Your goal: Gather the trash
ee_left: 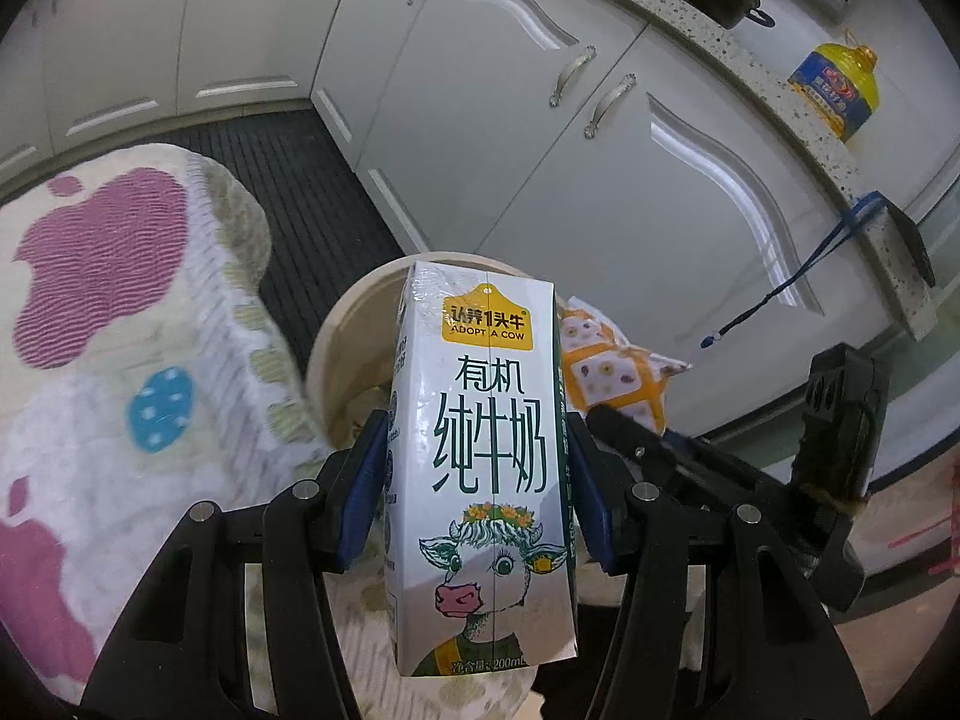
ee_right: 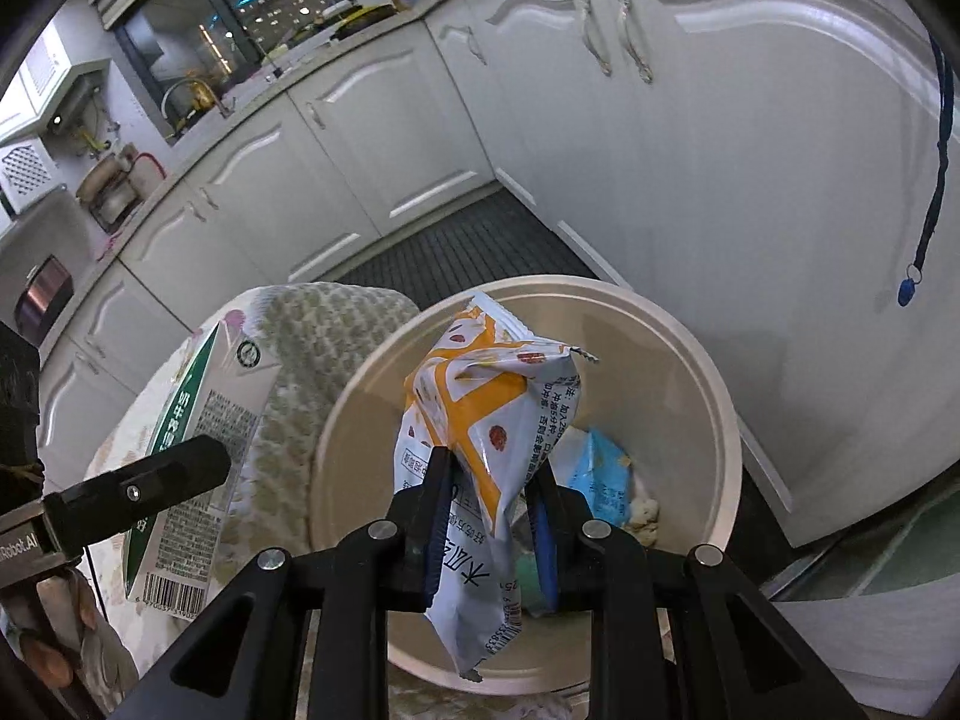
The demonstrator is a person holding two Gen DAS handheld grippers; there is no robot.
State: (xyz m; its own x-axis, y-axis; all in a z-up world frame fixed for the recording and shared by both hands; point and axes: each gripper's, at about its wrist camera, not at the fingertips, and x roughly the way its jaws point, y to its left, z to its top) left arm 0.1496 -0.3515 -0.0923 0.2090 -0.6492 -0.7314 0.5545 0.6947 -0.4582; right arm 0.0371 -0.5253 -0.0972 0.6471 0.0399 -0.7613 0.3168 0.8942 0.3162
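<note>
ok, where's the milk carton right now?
The milk carton is clamped upright in the left gripper, at the near rim of the beige bin, left of the snack wrapper.

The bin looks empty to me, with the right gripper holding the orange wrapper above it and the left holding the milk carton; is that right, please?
Not quite: the bin is not empty. The right wrist view shows a blue packet and other scraps already inside. The rest holds: the right gripper holds the orange wrapper above it, and the left gripper holds the milk carton.
</note>
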